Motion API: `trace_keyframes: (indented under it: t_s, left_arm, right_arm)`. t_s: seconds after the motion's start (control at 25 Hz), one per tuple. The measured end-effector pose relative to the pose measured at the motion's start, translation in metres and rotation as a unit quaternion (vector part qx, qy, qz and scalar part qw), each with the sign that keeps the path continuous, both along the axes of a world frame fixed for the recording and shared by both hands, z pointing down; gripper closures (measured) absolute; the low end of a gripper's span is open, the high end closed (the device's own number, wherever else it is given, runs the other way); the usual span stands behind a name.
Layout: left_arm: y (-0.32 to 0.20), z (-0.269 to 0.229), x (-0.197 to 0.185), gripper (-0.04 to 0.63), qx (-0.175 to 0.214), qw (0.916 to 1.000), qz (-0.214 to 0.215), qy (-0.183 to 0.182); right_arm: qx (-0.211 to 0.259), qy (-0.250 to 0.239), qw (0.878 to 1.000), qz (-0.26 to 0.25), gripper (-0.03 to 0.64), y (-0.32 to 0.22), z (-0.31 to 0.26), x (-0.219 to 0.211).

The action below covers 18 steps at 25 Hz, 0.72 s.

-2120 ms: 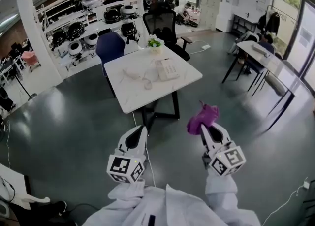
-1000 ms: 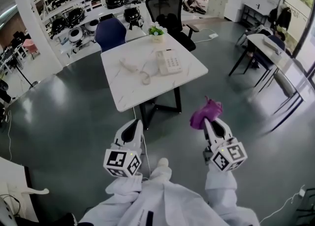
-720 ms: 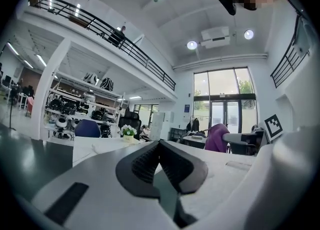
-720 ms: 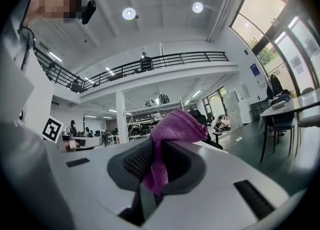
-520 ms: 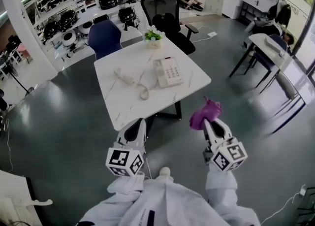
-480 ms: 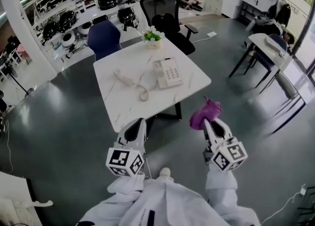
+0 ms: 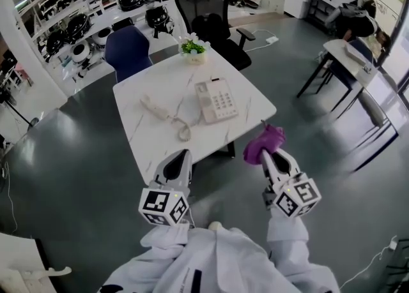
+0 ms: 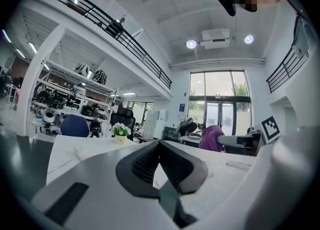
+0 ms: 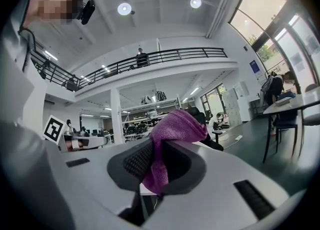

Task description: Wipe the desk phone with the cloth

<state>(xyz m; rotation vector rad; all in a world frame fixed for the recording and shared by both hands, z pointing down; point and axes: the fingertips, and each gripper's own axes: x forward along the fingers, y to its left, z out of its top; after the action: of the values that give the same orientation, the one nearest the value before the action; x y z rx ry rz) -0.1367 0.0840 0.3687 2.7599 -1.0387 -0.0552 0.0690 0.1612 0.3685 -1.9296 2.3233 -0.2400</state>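
The cream desk phone (image 7: 216, 101) sits right of centre on the white marble table (image 7: 147, 142). Its handset (image 7: 153, 107) lies off the cradle to the left, and the coiled cord (image 7: 183, 129) trails toward the front edge. My right gripper (image 7: 271, 156) is short of the table's right front corner, shut on a purple cloth (image 7: 263, 142) bunched above its jaws. In the right gripper view the cloth (image 9: 172, 129) hangs between the pads of that gripper (image 9: 159, 149). My left gripper (image 7: 178, 164) hovers at the front edge, shut and holding nothing; its own view shows this gripper (image 8: 160, 146) with tips meeting.
A small flower pot (image 7: 193, 51) stands at the table's far edge. Behind it are a blue chair (image 7: 128, 52) and a black office chair (image 7: 211, 20). Shelves of round machines (image 7: 70, 30) line the back left. Another desk (image 7: 351, 59) stands to the right on grey floor.
The table and phone have drawn closer, and both grippers now reach its front edge. The right gripper still holds the cloth; the left stays shut.
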Motion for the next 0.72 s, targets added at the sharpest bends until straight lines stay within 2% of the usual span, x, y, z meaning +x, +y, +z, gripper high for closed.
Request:
trace_keyframes:
  t_s: [0.44,0.72]
  left_arm:
    - [-0.041,0.014,0.014,0.597,-0.011,0.9999,-0.007,0.000]
    - [-0.081,0.020,0.028,0.597,-0.024,0.9992,-0.032,0.002]
  right_arm:
    - [-0.008,-0.005,1.000,-0.005,0.589,-0.048,0.012,0.018]
    - [-0.015,-0.009,0.999,-0.028,0.589,-0.097,0.015,0.037]
